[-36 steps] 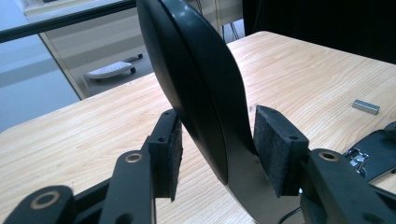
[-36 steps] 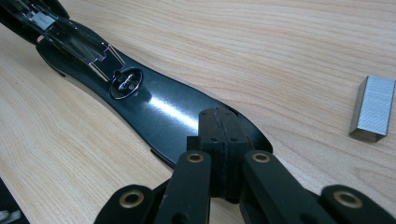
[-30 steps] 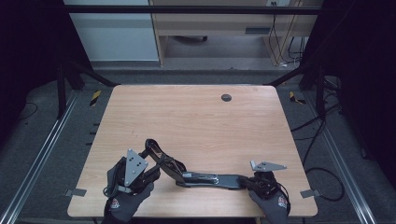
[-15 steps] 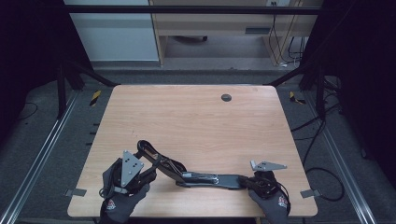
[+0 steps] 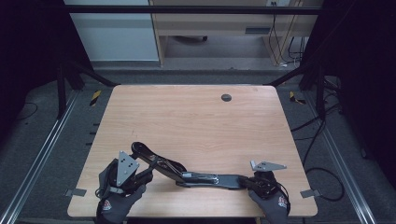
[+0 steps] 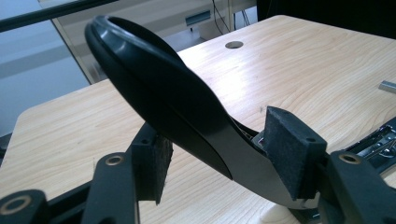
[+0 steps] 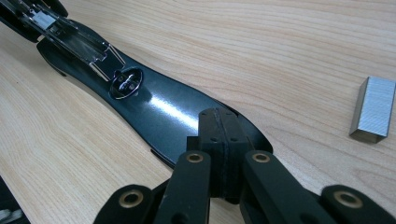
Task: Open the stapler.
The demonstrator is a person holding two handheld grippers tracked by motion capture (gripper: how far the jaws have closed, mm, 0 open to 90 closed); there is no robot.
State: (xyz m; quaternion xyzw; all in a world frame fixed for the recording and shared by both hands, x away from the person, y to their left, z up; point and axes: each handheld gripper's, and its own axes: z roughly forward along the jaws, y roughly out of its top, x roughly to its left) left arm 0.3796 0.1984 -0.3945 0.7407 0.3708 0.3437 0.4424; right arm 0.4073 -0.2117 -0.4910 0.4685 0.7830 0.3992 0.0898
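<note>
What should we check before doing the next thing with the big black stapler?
1. Stapler open, with its lid tipped up: ok.
2. Left tool letting go: its jaws have just been opening, the lid is between them and one pad stands clearly apart from it: ok.
3. Right tool shut, its tip resting on the end of the stapler's base: ok.
4. Base held firmly enough not to slide: cannot tell.
5. Staple block lying free on the table beside the base: ok.
6. Staple channel empty and ready: cannot tell.
</note>
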